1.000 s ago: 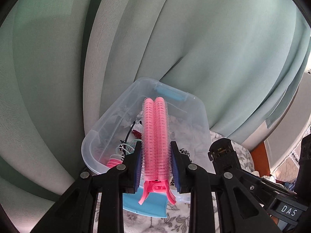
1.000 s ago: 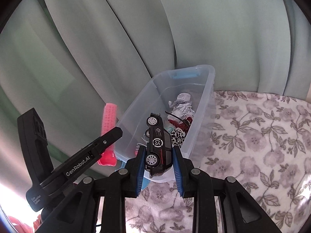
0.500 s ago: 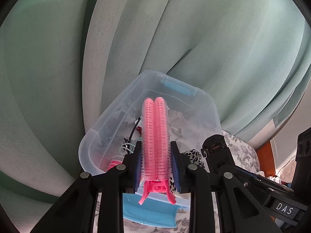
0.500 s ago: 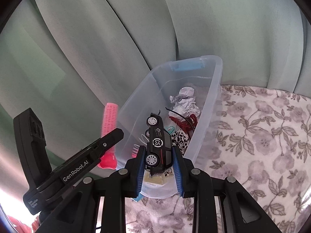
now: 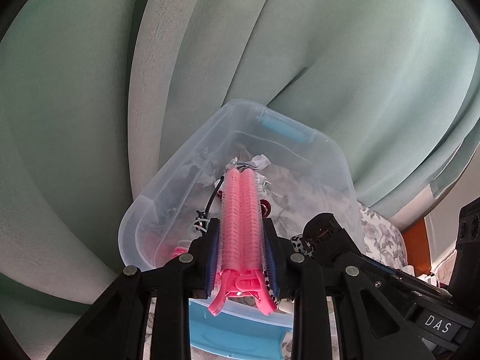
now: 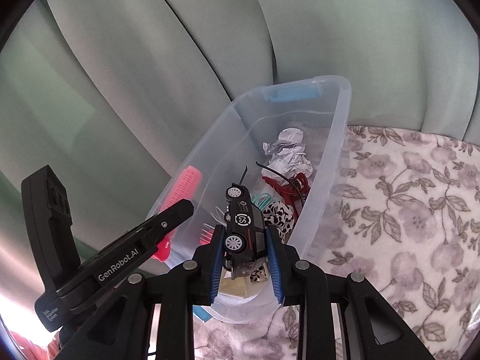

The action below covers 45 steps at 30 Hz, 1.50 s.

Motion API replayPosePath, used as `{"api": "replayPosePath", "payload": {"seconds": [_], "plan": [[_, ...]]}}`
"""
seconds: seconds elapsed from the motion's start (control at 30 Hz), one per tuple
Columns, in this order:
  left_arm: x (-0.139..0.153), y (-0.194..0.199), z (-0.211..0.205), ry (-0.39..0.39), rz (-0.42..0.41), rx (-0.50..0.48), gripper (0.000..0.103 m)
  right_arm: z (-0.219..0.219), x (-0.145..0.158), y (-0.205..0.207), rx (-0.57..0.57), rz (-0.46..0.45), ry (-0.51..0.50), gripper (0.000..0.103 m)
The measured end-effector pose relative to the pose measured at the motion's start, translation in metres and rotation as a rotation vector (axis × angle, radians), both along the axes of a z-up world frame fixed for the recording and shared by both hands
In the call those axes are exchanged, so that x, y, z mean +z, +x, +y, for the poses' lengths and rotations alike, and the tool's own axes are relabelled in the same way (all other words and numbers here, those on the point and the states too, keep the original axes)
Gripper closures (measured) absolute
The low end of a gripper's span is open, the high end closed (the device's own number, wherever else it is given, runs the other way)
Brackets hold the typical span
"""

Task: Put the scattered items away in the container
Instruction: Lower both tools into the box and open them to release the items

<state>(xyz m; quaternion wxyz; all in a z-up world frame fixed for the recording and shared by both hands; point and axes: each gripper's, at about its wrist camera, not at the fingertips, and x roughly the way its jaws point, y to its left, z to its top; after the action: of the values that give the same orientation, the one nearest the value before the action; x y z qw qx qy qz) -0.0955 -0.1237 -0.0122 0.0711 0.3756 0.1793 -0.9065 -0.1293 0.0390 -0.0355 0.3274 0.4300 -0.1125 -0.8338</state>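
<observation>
Where hand-held grippers clamp pink curler, toy car, bin floor half-hidden

I have my left gripper pitched downward, jaws clamped on a pink curler. My right gripper sits at its 3 o'clock, angled down likewise, jaws tight on a toy car. From the right wrist, the left one shows at 9 o'clock.
</observation>
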Motion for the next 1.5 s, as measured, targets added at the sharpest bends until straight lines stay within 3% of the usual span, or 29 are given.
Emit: {"api": "replayPosePath", "payload": {"seconds": [0.33,0.6,0.83,1.13,1.27,1.5], "plan": [[-0.008,0.000,0.000,0.016,-0.017,0.007,0.054,-0.001,-0.002,-0.002,0.004,-0.001,0.009,0.072],[-0.005,0.003,0.000,0.029,-0.016,-0.004,0.040,-0.005,0.003,0.005,0.033,0.027,0.025,0.053],[0.003,0.010,0.001,0.031,0.001,-0.017,0.035,-0.001,0.013,0.014,0.019,0.045,0.034,0.044],[0.018,0.021,0.013,0.013,0.021,-0.040,0.034,0.015,0.028,0.034,-0.016,0.068,0.038,0.043],[0.027,0.028,0.021,-0.016,0.033,-0.050,0.024,0.026,0.035,0.046,-0.036,0.078,0.033,0.041],[0.038,0.043,0.035,-0.069,0.047,-0.082,0.019,0.048,0.047,0.065,-0.085,0.097,0.019,0.036]]}}
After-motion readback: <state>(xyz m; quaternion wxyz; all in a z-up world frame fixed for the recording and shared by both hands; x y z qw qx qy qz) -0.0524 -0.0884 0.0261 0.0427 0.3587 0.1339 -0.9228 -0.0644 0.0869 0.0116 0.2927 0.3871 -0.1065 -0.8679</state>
